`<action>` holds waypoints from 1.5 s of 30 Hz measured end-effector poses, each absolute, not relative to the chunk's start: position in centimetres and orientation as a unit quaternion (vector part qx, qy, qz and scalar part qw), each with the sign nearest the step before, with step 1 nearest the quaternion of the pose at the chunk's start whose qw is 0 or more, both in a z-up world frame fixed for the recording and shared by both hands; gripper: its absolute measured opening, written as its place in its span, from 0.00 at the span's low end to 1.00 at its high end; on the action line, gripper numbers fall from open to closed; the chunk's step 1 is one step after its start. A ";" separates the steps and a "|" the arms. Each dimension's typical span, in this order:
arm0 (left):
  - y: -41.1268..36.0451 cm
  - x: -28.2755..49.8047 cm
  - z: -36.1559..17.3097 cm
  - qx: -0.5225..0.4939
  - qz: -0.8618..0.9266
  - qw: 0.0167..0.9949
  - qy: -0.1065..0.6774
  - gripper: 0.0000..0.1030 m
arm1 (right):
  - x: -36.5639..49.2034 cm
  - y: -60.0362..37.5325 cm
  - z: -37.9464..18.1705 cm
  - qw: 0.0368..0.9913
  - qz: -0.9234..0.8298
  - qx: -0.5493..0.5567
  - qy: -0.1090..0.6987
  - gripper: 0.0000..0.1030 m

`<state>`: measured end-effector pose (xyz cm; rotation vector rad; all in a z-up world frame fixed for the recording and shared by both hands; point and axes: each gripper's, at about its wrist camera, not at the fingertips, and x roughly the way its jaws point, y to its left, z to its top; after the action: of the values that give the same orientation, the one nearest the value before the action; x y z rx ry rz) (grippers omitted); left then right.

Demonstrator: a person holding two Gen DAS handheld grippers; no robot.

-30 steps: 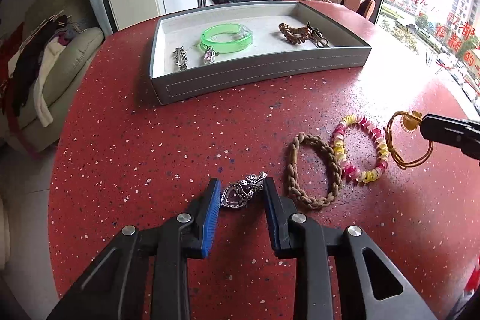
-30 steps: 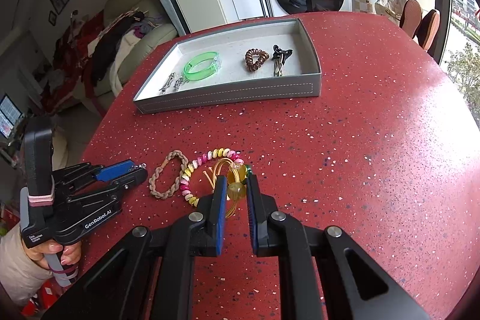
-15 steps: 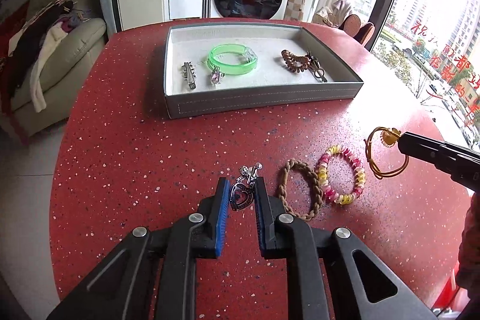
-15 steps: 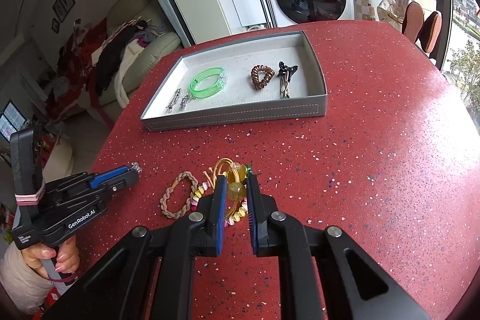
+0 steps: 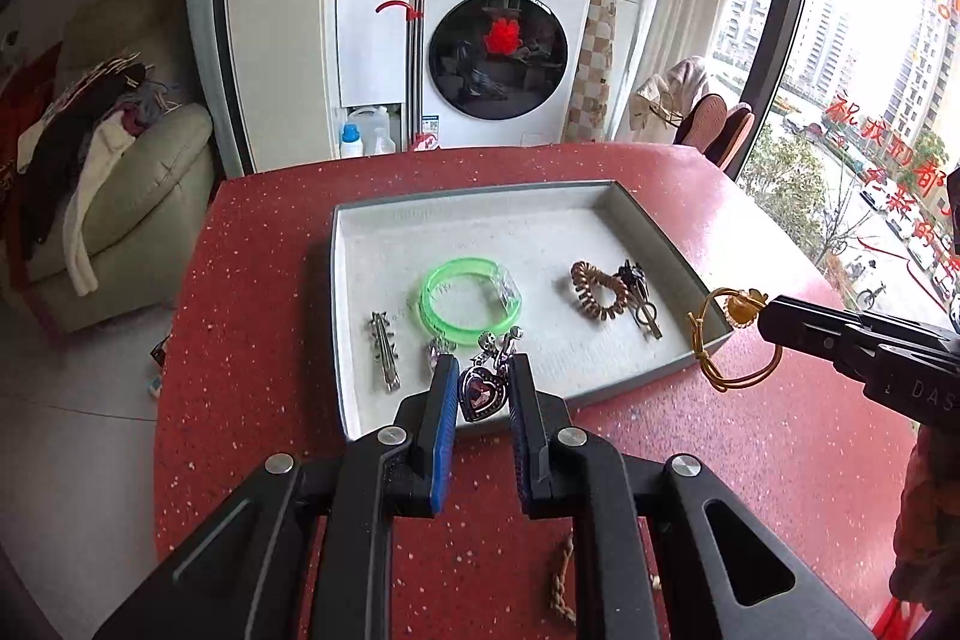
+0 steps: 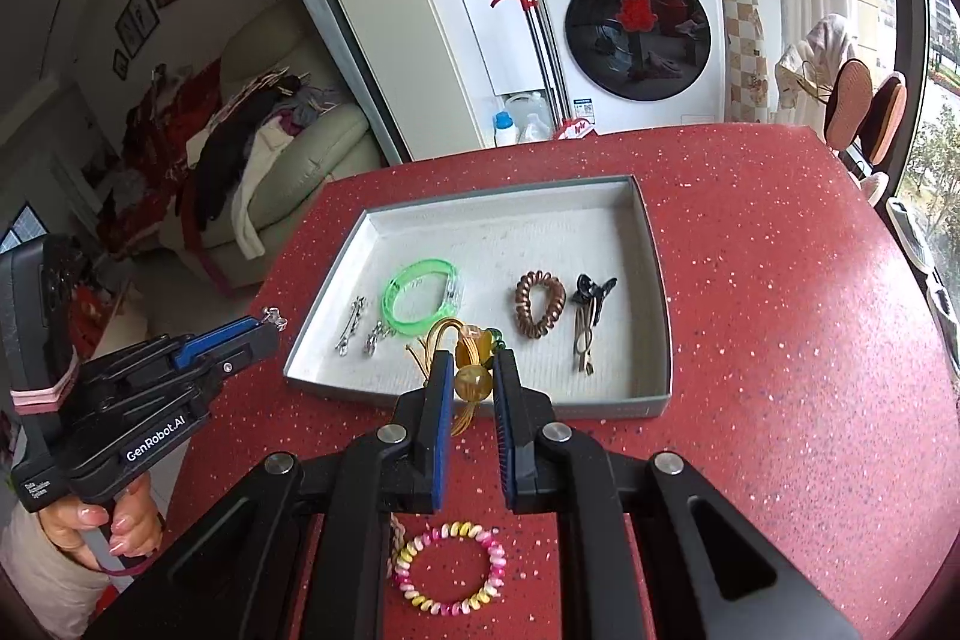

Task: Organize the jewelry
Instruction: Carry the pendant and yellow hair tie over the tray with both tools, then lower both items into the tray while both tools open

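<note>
Left wrist view: left gripper [image 5: 478,383] clamped on a purple heart-shaped pendant with silver charms [image 5: 478,392], raised before the near wall of a grey rectangular tray [image 5: 606,388] on a red speckled table [image 5: 252,280], likely for dropping beside a translucent green bangle [image 5: 465,301]. Braided tan cord [image 5: 563,577] mostly hidden below the claw.

Right wrist view: right gripper [image 6: 470,381] pinched tight on the amber bead of a golden cord bracelet [image 6: 470,381], poised over the same tray's front wall [image 6: 468,403], apparently bound for the bare lining. Pink-and-yellow coiled band [image 6: 447,568] left on the table; cord loops partly lost behind the claw.
</note>
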<state>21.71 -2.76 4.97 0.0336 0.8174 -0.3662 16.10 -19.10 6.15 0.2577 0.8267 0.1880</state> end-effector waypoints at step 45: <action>-7.3 33.9 -1.8 0.067 -0.096 0.902 0.415 0.34 | 27.1 -21.2 -1.4 0.886 0.035 0.163 0.432 0.46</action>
<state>33.91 -7.33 -1.77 0.1381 0.8590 -0.1983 27.09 -21.22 -1.40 0.3390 0.8976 0.0724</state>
